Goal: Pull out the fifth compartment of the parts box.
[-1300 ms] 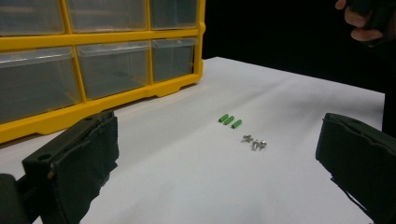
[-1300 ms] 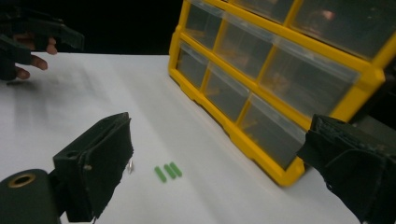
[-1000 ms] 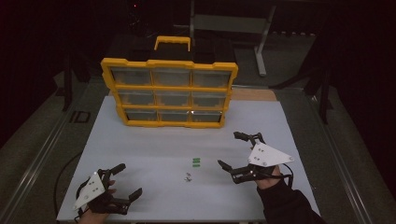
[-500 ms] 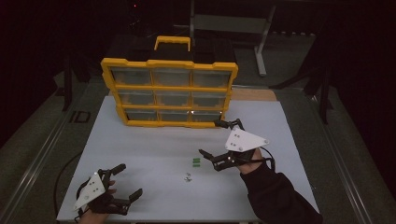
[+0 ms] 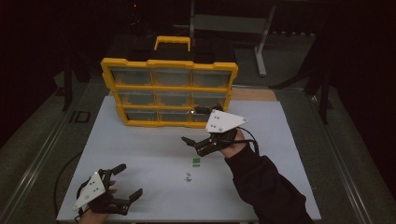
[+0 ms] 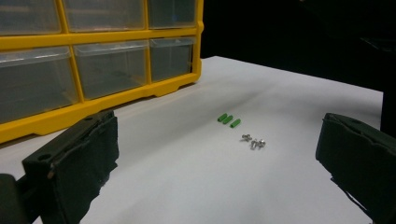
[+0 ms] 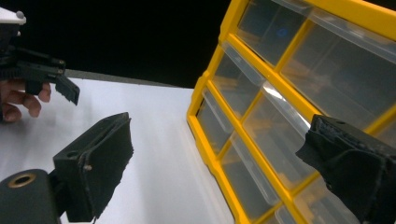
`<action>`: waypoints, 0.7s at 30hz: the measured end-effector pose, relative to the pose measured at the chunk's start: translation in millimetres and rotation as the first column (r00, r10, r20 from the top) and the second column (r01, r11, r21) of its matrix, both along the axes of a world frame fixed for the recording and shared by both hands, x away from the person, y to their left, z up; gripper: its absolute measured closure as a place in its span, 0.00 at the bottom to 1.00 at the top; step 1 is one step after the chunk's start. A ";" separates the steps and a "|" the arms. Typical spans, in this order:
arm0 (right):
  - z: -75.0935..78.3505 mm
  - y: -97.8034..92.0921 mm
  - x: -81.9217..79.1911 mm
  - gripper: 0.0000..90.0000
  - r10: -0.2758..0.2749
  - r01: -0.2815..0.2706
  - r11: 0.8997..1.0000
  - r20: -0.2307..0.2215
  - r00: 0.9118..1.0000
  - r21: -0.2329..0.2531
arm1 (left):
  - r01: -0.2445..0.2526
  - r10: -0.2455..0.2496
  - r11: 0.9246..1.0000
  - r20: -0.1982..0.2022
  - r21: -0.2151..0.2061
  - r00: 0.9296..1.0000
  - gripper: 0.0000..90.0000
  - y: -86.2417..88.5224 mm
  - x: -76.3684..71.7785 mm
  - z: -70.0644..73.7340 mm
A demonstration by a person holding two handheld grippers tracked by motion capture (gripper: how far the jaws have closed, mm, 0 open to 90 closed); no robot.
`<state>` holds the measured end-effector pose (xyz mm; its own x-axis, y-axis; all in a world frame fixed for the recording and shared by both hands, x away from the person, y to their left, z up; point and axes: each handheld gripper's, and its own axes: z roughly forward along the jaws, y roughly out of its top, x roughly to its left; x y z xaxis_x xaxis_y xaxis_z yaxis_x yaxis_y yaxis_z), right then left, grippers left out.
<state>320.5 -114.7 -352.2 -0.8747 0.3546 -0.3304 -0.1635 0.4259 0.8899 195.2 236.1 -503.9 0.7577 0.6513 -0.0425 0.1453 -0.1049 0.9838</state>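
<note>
Yellow drawer organizer point(image 5: 169, 93) stood upright at the far side of the white table point(image 5: 140, 154) in the high view, just beyond the right gripper point(image 5: 200, 126), whose jaws were spread wide, one tip near the cabinet's bottom-right drawer and the other hanging over the tabletop. Small green plugs point(image 5: 196, 162) and a few tiny screws point(image 5: 187, 177) lay on the table just on the near side of that gripper, toward the person. The left gripper point(image 5: 125, 182) sat well back at the near left edge, jaws also wide and holding nothing, far from the cabinet. In the left gripper view, its two black jaws stood far apart, with the green plugs point(image 6: 229, 120) and the screws point(image 6: 252, 141) lying ahead between them, and the organizer point(image 6: 93, 60) ahead on the left. In the right gripper view, the jaws gaped wide and empty; the organizer's clear drawers point(image 7: 261, 121) filled the space ahead on the right, close to the right-hand jaw, while the left gripper point(image 7: 42, 74) and its hand showed far off on the left.
</note>
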 end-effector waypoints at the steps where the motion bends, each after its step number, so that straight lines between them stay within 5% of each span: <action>1: 0.8 2.9 1.7 0.08 0.002 -0.002 1.000 0.002 1.000 -0.005 | 0.001 -0.001 1.000 0.001 0.002 1.000 0.00 0.0 0.0 -0.1; 10: 5.3 25.8 22.9 0.08 0.030 -0.030 0.999 -0.001 1.000 -0.036 | 0.001 -0.001 1.000 0.004 -0.002 1.000 0.00 0.2 0.5 0.1; 13: 4.1 31.3 28.4 0.08 -0.001 0.003 0.999 0.042 0.999 -0.041 | 0.001 -0.001 1.000 0.001 -0.005 1.000 0.00 0.0 0.8 -0.1; 21: -1.7 50.5 48.7 0.11 -0.004 0.021 0.983 0.094 0.996 -0.181 | 0.002 -0.002 1.000 0.005 -0.006 1.000 0.00 0.7 0.9 -0.1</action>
<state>369.2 -64.2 -353.9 -0.8330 0.2920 -0.4699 -0.2352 0.5819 0.7785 196.1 236.7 -504.0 0.7594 0.6492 -0.0423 0.1397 -0.0993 0.9852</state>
